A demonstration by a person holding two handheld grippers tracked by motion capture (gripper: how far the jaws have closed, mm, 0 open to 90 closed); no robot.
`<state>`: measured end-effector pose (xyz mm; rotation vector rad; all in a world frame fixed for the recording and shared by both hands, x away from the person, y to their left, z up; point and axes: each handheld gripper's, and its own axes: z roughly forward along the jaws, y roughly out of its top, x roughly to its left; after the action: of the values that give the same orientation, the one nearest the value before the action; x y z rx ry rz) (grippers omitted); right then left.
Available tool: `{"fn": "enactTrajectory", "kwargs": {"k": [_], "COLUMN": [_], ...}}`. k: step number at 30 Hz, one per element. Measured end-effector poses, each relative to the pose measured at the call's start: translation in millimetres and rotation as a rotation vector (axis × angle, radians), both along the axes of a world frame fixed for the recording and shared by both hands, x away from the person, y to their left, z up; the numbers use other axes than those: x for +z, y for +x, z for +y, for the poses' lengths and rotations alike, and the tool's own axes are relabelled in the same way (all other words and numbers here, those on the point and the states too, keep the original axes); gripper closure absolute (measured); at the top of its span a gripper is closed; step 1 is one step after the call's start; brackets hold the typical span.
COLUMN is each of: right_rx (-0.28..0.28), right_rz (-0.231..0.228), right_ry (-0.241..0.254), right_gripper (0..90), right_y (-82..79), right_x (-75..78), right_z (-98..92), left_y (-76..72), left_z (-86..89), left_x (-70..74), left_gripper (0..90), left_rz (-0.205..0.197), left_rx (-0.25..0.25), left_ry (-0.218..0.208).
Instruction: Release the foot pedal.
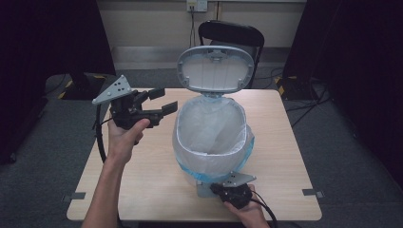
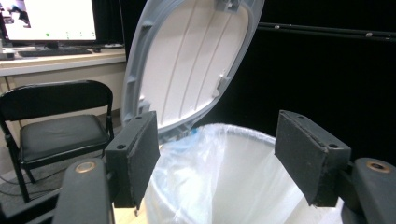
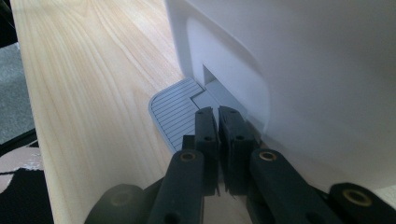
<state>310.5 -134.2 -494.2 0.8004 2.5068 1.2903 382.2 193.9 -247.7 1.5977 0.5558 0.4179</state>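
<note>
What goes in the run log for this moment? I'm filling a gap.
right gripper: shut, pressing pedal | lid: up | left gripper: open, empty, beside bin rim | liner: in place

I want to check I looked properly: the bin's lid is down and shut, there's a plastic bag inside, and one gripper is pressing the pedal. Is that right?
Not quite. The lid is up and open, not shut; the high view shows it standing above the bin. The rest holds: a plastic bag lines it, and the right gripper rests on the pedal.
</note>
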Motion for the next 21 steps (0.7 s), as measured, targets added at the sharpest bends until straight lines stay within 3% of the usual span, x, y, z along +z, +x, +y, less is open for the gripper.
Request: {"fn": "enactTrajectory", "kwargs": {"k": [9, 17, 21], "right_rx": [-0.002, -0.007, -0.009], "right_rz": [0.001, 0.015, 0.017], "right_ry": [0.003, 0.008, 0.011], "right_gripper": [86.7, 87.1, 87.0], "right_y": [-0.5, 1.0, 0.8], "right_x": [-0.1, 0.1, -0.1], "right_z": [0.1, -0.4, -0.5], "left_y": [-5.3, -6.5, -3.3], "left_z": [32.4, 59.8, 65.2], "left_x": [-12.8, -41.9, -59.7], "left_gripper": [29.4, 28.1, 25.7], "left_rz": [0.034, 0.100, 0.144], "left_rx": [0.089, 0.219, 0.256], "left_ry": [0.003, 0.015, 0.071]}}
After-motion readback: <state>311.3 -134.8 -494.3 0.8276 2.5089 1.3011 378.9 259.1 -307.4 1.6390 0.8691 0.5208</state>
